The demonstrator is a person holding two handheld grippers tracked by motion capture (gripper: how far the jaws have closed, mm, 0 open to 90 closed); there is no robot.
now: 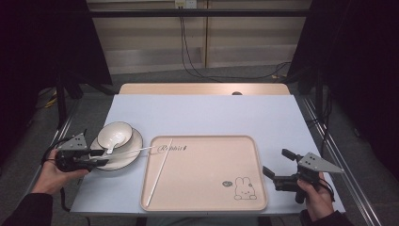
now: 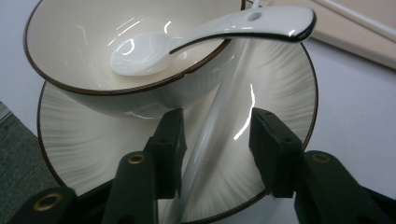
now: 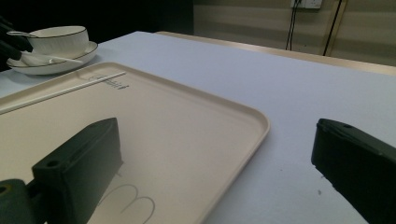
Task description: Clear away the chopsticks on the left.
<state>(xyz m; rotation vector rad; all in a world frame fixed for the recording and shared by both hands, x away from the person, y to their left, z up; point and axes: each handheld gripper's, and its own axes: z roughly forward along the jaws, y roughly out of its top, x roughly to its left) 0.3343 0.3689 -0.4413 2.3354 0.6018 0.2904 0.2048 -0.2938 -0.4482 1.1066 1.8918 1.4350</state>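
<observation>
Jaws of the left gripper [image 2: 215, 154] stand apart, astride a slim white chopstick [image 2: 210, 135] lying over the ribbed cream plate's [image 2: 280, 79] rim. Right gripper [image 1: 277, 175] gapes wide beside the beige tray's [image 1: 207, 207] edge, pale surface [image 1: 211, 113] open beyond.

One piece of writing can be read. On the flat, pale beige rectangular plastic tray [image 1: 207, 188] that lies at the lower middle of the high view, a slanted script word [image 1: 172, 148] in dark letters stands near the tray's upper left corner; it appears to read "Rabbit", followed by a small dark mark too small to make out. In the right gripper view the same script [image 3: 109, 81] shows at the upper left of the frame, too foreshortened to read. A small round emblem [image 1: 227, 183] sits toward the tray's lower right corner beside a line-drawn rabbit [image 1: 245, 188]; its content is too small to tell.
</observation>
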